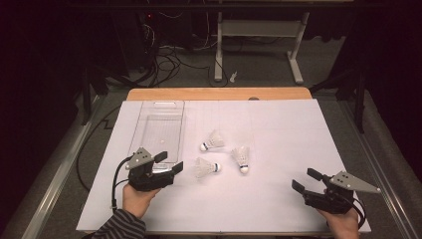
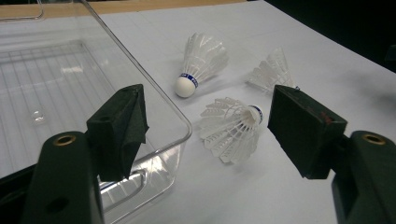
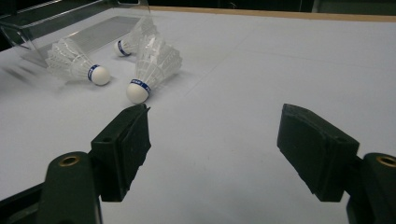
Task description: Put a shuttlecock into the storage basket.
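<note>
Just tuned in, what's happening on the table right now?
A person holds a gripper in each hand over a white table. Three shuttlecocks lie loose beside a clear plastic bin, none inside it. The left gripper, jaws open, sits at the bin's near corner, close to the nearest shuttlecock but not touching it. The right gripper, also open and holding nothing, waits near the table's right edge.

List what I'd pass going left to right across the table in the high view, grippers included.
Left gripper → shuttlecock nearest it → shuttlecock with its cork toward the near edge → right gripper. I left out the clear tray and the far shuttlecock, because they overlap others sideways.
</note>
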A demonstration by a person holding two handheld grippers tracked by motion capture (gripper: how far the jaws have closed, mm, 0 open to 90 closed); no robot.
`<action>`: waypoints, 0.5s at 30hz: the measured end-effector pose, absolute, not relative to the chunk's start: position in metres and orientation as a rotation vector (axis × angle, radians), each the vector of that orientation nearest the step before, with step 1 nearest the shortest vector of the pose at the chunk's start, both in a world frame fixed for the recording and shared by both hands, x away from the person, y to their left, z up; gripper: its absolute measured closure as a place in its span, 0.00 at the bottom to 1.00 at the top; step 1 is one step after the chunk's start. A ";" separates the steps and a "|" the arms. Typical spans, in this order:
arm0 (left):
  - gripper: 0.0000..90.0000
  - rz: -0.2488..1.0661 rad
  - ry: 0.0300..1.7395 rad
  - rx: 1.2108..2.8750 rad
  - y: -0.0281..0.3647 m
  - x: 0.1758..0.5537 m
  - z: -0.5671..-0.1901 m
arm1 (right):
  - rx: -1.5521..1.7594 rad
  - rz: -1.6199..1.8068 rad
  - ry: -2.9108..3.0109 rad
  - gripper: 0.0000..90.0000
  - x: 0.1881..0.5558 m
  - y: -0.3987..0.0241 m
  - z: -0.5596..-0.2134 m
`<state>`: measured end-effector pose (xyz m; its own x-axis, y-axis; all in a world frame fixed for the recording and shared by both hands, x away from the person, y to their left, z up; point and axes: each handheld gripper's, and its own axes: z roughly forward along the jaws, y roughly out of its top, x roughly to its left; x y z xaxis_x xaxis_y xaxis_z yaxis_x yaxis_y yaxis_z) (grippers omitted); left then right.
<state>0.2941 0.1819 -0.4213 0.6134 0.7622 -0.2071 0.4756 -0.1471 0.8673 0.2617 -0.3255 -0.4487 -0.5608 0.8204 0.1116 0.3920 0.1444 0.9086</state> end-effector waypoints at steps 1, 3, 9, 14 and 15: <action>0.32 0.343 1.003 1.799 0.181 0.295 -0.421 | 1.160 1.398 2.016 0.29 0.262 -0.325 -0.449; 0.32 0.343 1.001 1.800 0.180 0.295 -0.421 | 1.159 1.398 2.016 0.29 0.262 -0.325 -0.449; 0.32 0.338 0.995 1.798 0.176 0.298 -0.420 | 1.159 1.399 2.016 0.29 0.262 -0.326 -0.449; 0.32 0.333 0.994 1.803 0.172 0.301 -0.420 | 1.161 1.399 2.015 0.29 0.262 -0.326 -0.449; 0.32 0.333 0.992 1.802 0.171 0.301 -0.420 | 1.161 1.399 2.015 0.29 0.262 -0.326 -0.449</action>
